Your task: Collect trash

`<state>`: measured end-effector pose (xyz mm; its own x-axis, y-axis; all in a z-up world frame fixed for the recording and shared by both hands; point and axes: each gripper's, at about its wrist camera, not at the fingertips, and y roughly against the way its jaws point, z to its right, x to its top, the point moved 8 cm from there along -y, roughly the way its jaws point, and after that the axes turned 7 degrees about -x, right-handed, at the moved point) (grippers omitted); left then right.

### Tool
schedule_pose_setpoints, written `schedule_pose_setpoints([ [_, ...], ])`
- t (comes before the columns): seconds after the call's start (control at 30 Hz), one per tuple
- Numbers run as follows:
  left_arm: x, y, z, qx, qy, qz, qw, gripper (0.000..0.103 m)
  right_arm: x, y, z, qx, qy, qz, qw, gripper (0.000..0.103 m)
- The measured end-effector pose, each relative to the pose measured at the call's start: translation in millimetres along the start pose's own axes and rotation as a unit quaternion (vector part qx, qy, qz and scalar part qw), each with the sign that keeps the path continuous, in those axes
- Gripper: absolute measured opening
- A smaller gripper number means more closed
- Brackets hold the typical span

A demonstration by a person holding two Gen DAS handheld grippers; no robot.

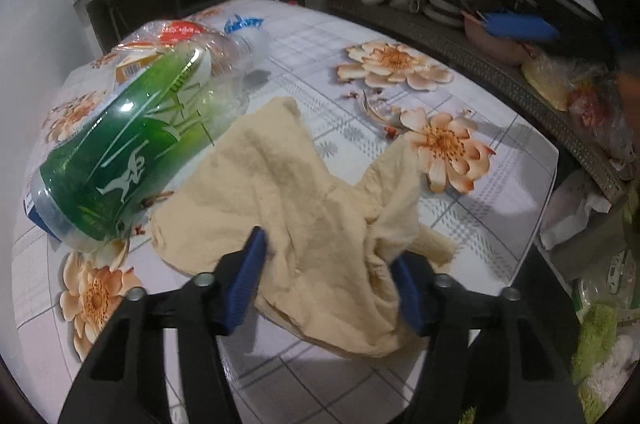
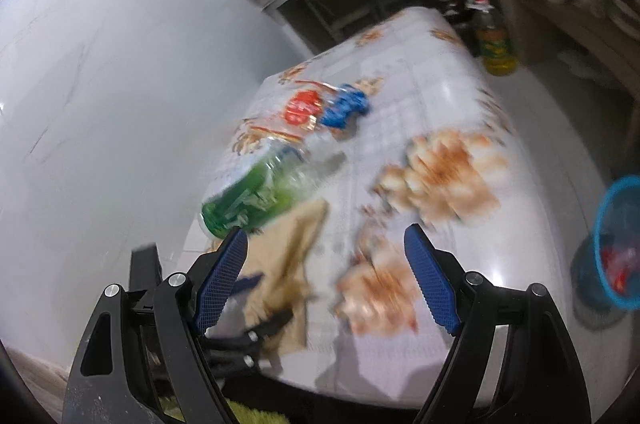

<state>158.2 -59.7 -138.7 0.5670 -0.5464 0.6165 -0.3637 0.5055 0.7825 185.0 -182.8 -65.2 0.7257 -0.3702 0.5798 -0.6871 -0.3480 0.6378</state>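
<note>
Floral table (image 1: 304,36): left gripper (image 1: 328,280) clamping cloth (image 1: 312,192)

Motion blur smeared the right wrist view, so the wrappers (image 2: 320,110) by the green bottle (image 2: 256,196) were unreadable. The blue basket (image 2: 618,240) was cut by the frame edge, its contents indistinct. The cloth (image 1: 320,208) hid the left gripper's (image 1: 328,280) fingertips.

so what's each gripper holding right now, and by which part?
Left gripper pinches the beige cloth at its bunched near edge. Right gripper is open, holding nothing.
</note>
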Motion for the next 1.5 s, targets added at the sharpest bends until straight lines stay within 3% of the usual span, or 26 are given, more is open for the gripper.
schedule_pose_setpoints([
  [0.23,7.0,-0.2,-11.8,-0.004,0.027,0.029,0.9992,0.029,73.7,-88.6,-5.4,0.007,-0.032,-0.059,0.998,0.077],
  [0.37,10.6,-0.6,-21.2,-0.027,0.061,0.036,0.9971,0.02,103.7,-139.0,-6.7,-0.022,-0.027,-0.088,0.996,0.075],
  [0.5,12.5,-1.4,-26.5,-0.053,0.084,0.038,0.9944,0.014,112.4,-184.4,0.4,-0.053,-0.034,-0.129,0.99,0.067],
  [0.67,13.4,-1.8,-29.2,-0.068,0.094,0.042,0.9924,0.012,106.7,-212.4,13.6,-0.079,-0.048,-0.156,0.983,0.055],
  [0.93,12.9,-1.4,-30.7,-0.076,0.102,0.045,0.9909,0.012,96.5,-210.9,32.1,-0.066,-0.092,-0.162,0.98,0.019],
  [1.17,13.8,-1.8,-31.5,-0.077,0.106,0.046,0.9903,0.011,98.3,-181.1,49.9,-0.054,-0.135,-0.13,0.981,0.014],
  [1.5,19.9,2.3,-31.8,-0.076,0.111,0.054,0.9895,0.009,81.3,-96.7,73.0,-0.053,-0.157,-0.065,0.984,0.012],
])
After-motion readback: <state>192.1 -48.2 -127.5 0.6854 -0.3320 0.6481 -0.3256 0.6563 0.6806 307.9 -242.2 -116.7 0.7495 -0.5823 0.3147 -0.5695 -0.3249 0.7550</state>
